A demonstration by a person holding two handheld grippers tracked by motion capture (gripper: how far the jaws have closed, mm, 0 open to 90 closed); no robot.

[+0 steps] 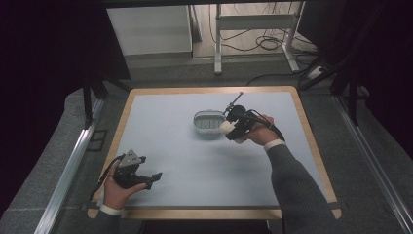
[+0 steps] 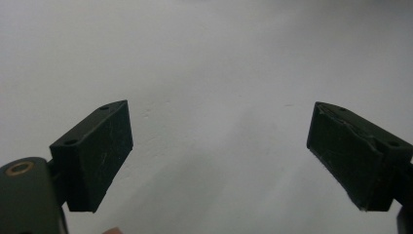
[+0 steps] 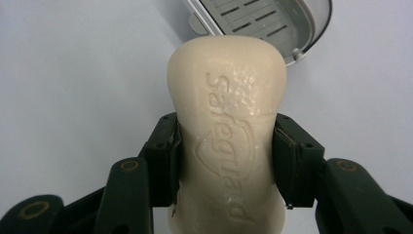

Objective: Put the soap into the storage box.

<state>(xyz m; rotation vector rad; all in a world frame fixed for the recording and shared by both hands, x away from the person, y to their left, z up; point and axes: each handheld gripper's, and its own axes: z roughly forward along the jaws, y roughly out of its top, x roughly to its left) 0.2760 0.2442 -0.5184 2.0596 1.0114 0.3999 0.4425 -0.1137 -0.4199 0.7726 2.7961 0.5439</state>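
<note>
A cream bar of soap stamped "Safeguard" is clamped at its waist between the black jaws of my right gripper. In the high view the soap hangs just right of a grey soap dish with a slotted floor, mid-table. The dish lies just beyond the soap's far end in the right gripper view. My left gripper rests near the table's front left corner, jaws wide apart over bare surface, holding nothing.
The light blue mat has a wooden border. Beyond the table's far edge stand a white desk frame and loose cables on the floor. Metal rails run along both sides.
</note>
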